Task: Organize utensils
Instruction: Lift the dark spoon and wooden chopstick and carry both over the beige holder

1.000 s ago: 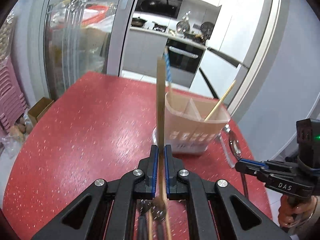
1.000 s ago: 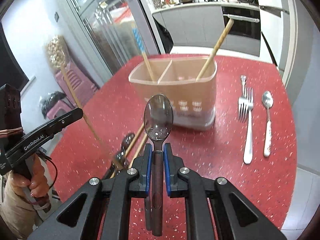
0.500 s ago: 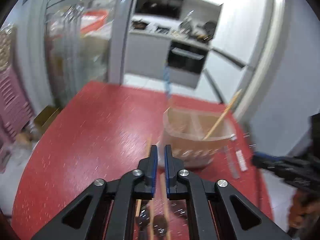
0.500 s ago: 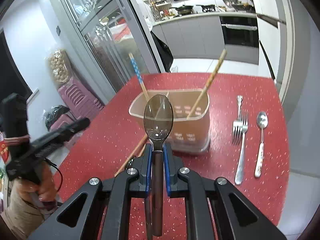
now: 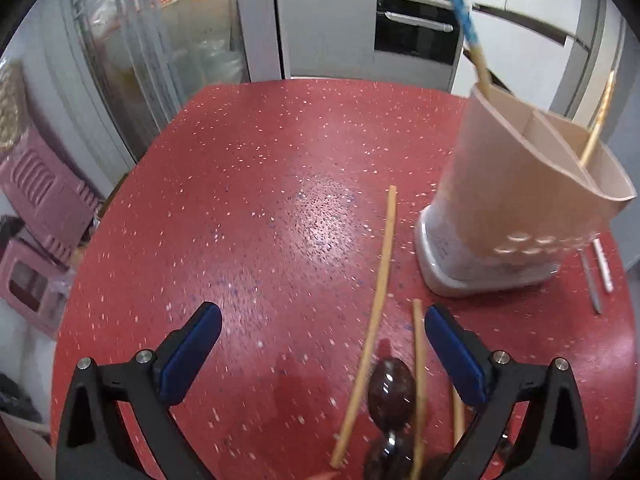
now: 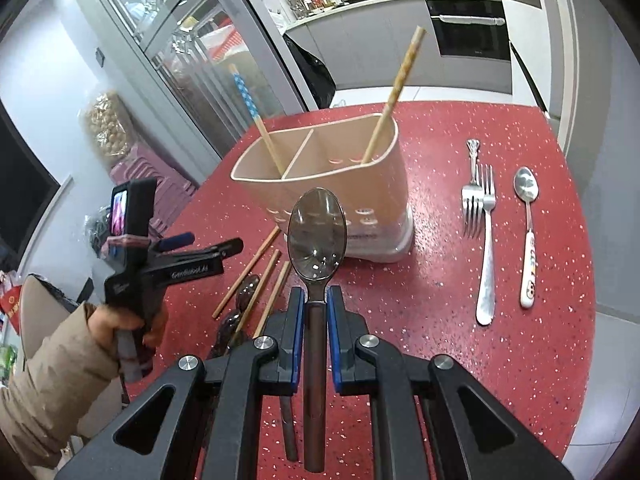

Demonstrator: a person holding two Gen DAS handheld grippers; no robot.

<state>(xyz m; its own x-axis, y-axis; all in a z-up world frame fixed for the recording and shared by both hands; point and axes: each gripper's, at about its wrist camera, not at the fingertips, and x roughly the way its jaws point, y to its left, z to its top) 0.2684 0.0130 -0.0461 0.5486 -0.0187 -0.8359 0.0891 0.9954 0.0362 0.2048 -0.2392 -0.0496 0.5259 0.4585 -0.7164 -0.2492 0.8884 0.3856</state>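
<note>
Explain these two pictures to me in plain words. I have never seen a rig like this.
No robot here: a person holds a hand-held gripper in each hand, each with a fisheye camera looking along its fingers.

The left camera's picture shows the left gripper, whose jaws have just been opening, now wide above loose chopsticks and a dark spoon on the red table.

The right camera's picture shows the right gripper shut on a smoky clear spoon. Ahead stands a beige utensil holder with two chopsticks upright in it. Beside it lie forks and a white-handled spoon. The left gripper also appears at the left edge.
</note>
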